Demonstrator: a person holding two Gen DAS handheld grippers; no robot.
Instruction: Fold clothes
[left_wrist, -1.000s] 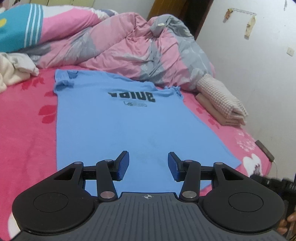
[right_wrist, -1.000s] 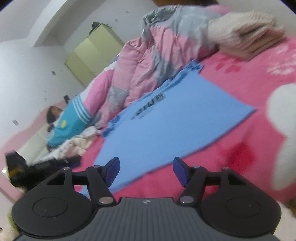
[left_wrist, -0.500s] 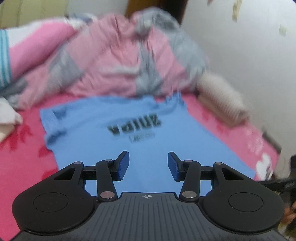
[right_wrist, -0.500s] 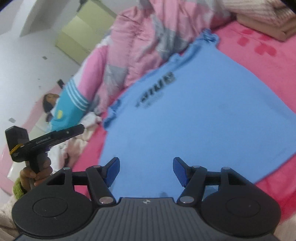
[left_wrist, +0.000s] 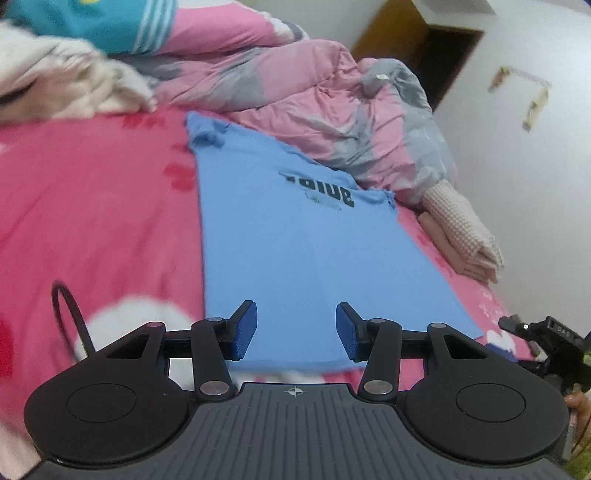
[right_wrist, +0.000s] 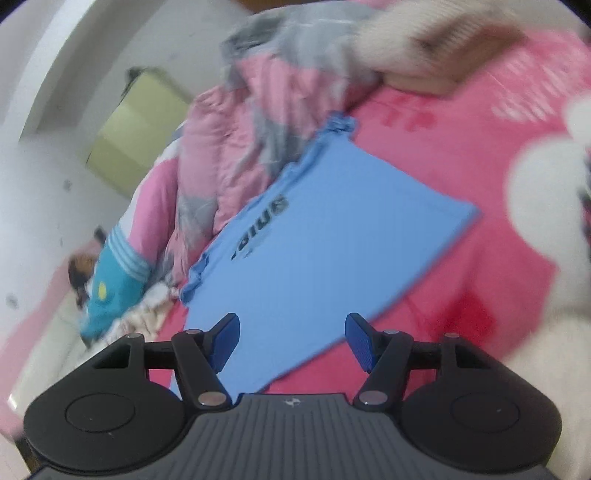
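A light blue T-shirt (left_wrist: 306, 254) with dark lettering lies flat on the pink bed, its hem toward me and its collar end toward the quilt. My left gripper (left_wrist: 294, 330) hovers open above the hem, nothing between its blue pads. In the right wrist view the same T-shirt (right_wrist: 332, 254) runs diagonally, and my right gripper (right_wrist: 292, 341) stands open over the hem's near edge, also holding nothing. At the far right of the left wrist view the right gripper's black body (left_wrist: 546, 343) shows, with a bit of a hand below it.
A rumpled pink and grey quilt (left_wrist: 325, 110) is piled behind the shirt. Folded cream and pink cloth (left_wrist: 461, 236) lies at the right by the white wall. A cream garment (left_wrist: 62, 88) and a teal striped pillow (left_wrist: 110, 22) sit at the back left. A black cable (left_wrist: 68, 306) loops at the left.
Both views swung forward over the shirt and came back. The left gripper now sits further left, at the hem, and rolled. The right view has rolled and drawn back. Both jaws kept their width.
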